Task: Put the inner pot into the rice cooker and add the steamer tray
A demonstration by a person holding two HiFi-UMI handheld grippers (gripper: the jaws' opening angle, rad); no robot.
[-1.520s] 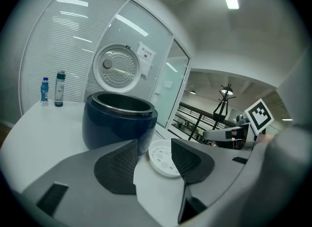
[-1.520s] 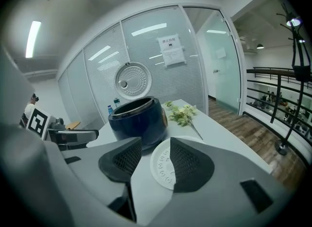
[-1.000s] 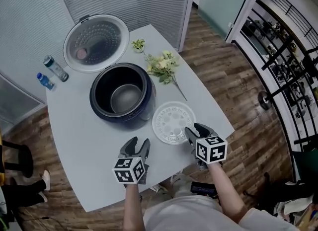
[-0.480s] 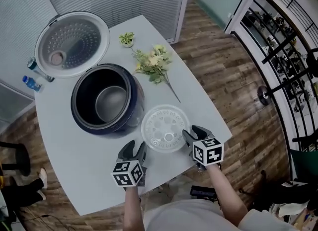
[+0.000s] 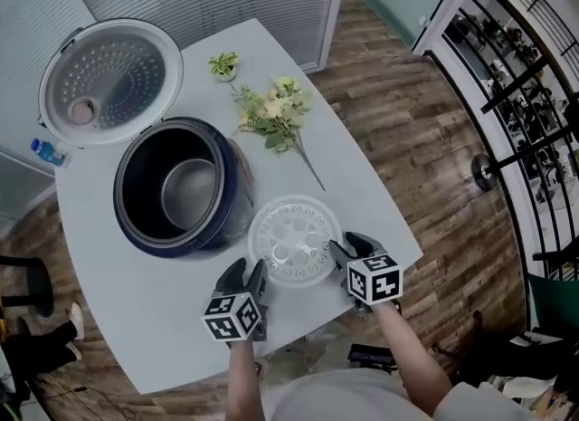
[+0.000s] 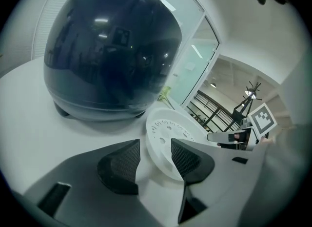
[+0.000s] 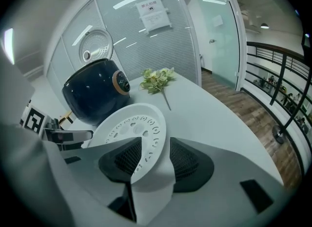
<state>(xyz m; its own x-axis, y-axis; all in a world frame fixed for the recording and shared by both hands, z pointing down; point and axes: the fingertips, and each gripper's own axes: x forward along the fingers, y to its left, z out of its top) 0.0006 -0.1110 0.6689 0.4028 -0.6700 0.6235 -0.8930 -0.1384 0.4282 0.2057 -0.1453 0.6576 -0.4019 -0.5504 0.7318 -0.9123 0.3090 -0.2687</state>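
The pale desk (image 5: 371,188) fills most of what I see below me, with wood floor around it. On its far left part stands the dark blue rice cooker (image 5: 233,222), open, its round lid (image 5: 109,80) tipped back so the perforated inner face points up. The inner pot (image 5: 188,195) already sits down inside the cooker, grey bottom showing. Just beside the cooker, on the side nearer me, the white steamer tray (image 5: 294,243) lies on the desk close to the near edge, its ring of holes facing up; it is not in the cooker yet. A bunch of pale flowers (image 5: 271,116) lies on the desk beyond the tray, stem pointing toward it. My left hand-held gripper (image 5: 249,271) is at the tray's near left edge and my right hand-held gripper (image 5: 351,245) at its near right edge, one on each side. Both are released: on each the two dark meshed pads (image 6: 119,165) stand apart with the tray's rim reaching in between them, not clamped on it. A small potted plant (image 5: 221,66) sits near the far edge, and a blue-capped bottle (image 5: 43,152) shows at the left edge, half behind the lid
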